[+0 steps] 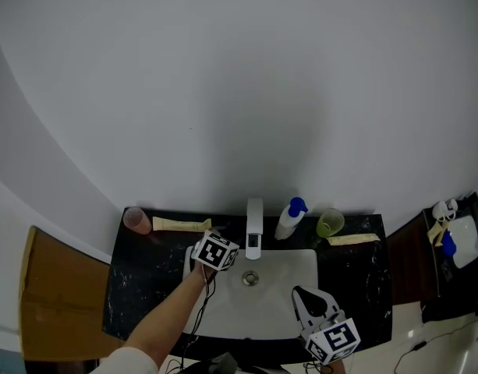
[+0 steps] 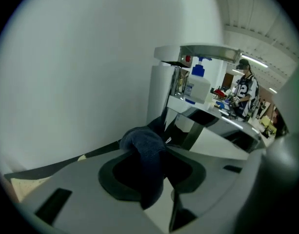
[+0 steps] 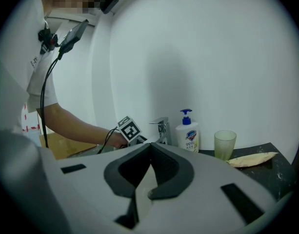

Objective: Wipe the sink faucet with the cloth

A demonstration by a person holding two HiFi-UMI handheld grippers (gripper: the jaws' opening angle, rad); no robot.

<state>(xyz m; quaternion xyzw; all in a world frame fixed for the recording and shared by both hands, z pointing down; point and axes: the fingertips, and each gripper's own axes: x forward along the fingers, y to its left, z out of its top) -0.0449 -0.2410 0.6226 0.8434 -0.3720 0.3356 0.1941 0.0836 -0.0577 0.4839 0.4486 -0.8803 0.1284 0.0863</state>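
— Cloth [image 2: 145,147], where is it?
— Your left gripper [image 2: 158,130] has its jaws closed tight on it, just left of the faucet [image 1: 254,226].
— And the right gripper [image 3: 150,146]?
— Yours is pressed together on nothing, in front of the faucet, well apart.

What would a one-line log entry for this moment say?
left tool: shut on cloth, beside faucet | right tool: shut, empty, over sink

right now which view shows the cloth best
The left gripper view: the dark blue cloth sits mid-frame, bunched and pinched in the left tongs, close to the faucet. In the head view the marker cube on those tongs hides it. The right gripper view shows only that cube beside the faucet, no cloth.
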